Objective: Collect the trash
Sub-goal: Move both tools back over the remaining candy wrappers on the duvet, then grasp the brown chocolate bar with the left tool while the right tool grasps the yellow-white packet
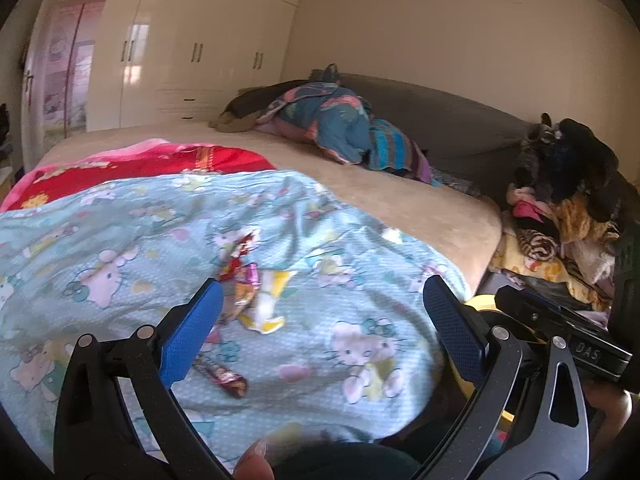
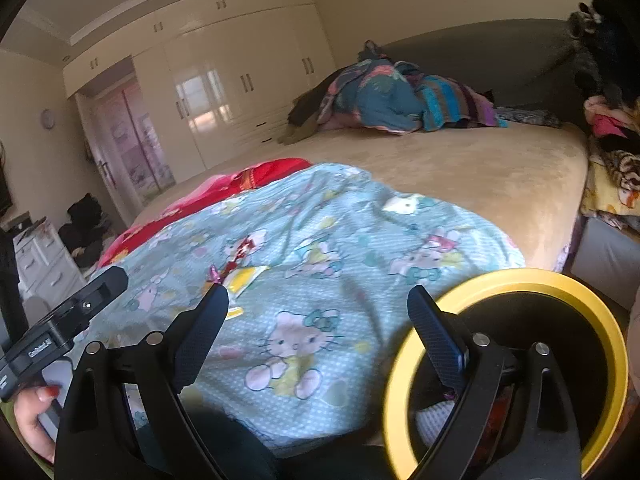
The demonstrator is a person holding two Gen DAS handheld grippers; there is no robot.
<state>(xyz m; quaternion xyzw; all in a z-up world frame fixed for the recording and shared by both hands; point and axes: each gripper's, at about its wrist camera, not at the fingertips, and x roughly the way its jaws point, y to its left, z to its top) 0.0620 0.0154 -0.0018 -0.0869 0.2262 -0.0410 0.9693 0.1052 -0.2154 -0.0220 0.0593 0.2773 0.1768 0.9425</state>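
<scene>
Left gripper [image 1: 322, 312] spread wide, empty, over the bed [image 1: 420, 204]. Right gripper [image 2: 318, 316] likewise wide open, holding nothing. Light blue cartoon-cat blanket [image 1: 120, 240] covers the near mattress. Yellow-rimmed bin [image 2: 616, 344] at 4 o'clock in the right wrist view, beside the bed. Crumpled snack wrappers [image 1: 256, 284] lie on the blanket at 12 o'clock off the left gripper's left finger; dark red wrapper [image 1: 224, 378] just below that finger.

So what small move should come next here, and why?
Probably ease the open left gripper forward and down onto the wrappers: they lie loose on the blanket just ahead of its fingers, and the bin waits under the empty right gripper.
</scene>
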